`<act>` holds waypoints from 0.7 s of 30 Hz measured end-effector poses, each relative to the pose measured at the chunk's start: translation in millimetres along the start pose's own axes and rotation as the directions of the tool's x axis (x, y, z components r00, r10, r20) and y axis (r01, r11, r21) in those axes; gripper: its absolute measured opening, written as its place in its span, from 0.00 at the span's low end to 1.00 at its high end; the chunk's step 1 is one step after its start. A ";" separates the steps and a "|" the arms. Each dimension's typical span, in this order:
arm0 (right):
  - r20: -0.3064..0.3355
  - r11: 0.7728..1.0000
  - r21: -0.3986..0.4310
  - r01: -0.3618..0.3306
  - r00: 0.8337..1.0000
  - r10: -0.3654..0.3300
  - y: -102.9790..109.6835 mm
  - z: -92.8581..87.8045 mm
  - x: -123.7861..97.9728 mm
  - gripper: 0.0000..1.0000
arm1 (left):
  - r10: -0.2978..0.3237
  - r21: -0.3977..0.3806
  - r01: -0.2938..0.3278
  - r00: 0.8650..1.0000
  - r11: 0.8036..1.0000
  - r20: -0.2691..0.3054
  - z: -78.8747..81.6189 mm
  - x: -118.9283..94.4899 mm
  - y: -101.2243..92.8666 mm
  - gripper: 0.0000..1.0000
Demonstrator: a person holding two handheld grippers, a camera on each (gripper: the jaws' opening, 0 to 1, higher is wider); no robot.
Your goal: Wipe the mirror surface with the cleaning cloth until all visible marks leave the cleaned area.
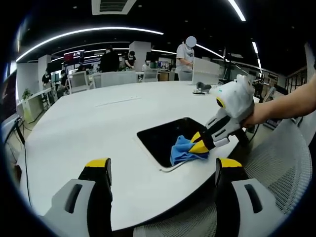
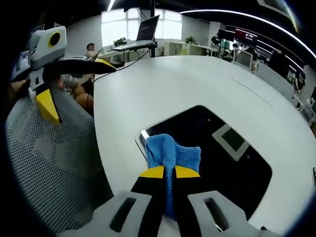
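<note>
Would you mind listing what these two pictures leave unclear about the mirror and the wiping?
- Marks on the mirror: none can be told apart from the dark ceiling reflection, in either view.
- Mirror under the blue cloth: covered by the cloth and the right gripper.
- Mirror's near corner, right gripper view: hidden behind the gripper body.
- Left gripper: open, empty, away from the mirror.

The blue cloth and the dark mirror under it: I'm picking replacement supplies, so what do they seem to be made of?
The blue cleaning cloth looks like soft microfibre or terry: matte, nubby weave, bunched in folds where the right hand-held gripper pinches it. The flat rectangular mirror looks like glossy glass, since it reflects a ceiling panel; its thin pale rim could be metal or plastic.
</note>
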State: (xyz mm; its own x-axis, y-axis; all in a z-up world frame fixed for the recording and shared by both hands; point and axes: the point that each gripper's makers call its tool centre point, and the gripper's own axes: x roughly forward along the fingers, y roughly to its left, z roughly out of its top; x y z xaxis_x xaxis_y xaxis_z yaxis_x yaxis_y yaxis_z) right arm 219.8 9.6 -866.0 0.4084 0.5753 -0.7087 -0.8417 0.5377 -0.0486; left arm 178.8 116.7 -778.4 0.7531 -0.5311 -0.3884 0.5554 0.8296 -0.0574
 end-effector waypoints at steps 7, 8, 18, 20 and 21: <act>0.004 1.000 0.025 -0.013 1.000 0.013 -1.6 -0.7 -1.3 0.00 | -0.001 0.001 0.001 1.000 1.000 0.000 -0.2 -0.2 -0.3 0.85; 0.005 1.000 0.026 -0.014 1.000 0.014 -1.8 -1.0 -1.5 0.00 | -0.001 0.001 0.001 1.000 1.000 0.000 -0.2 -0.3 -0.3 0.85; 0.009 1.000 0.026 -0.005 1.000 0.005 -7.7 -9.5 -10.6 0.00 | -0.001 0.001 0.001 1.000 1.000 -0.002 -0.3 -0.2 -0.7 0.85; 0.012 0.999 0.034 -0.002 1.000 0.002 -10.1 -12.2 -13.3 0.00 | -0.002 0.001 0.002 1.000 1.000 -0.002 -0.4 -0.1 -0.7 0.85; 0.013 0.999 0.036 -0.001 1.000 0.000 -10.9 -13.3 -14.3 0.00 | -0.002 0.002 0.002 1.000 1.000 -0.002 -0.3 -0.1 -0.6 0.85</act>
State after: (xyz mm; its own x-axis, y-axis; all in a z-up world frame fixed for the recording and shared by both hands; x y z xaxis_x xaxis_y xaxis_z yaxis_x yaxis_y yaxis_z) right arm 218.4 -12.7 -864.7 0.4128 0.5837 -0.6992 -0.8286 0.5593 -0.0222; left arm 178.2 116.3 -778.6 0.7514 -0.5320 -0.3903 0.5572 0.8284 -0.0564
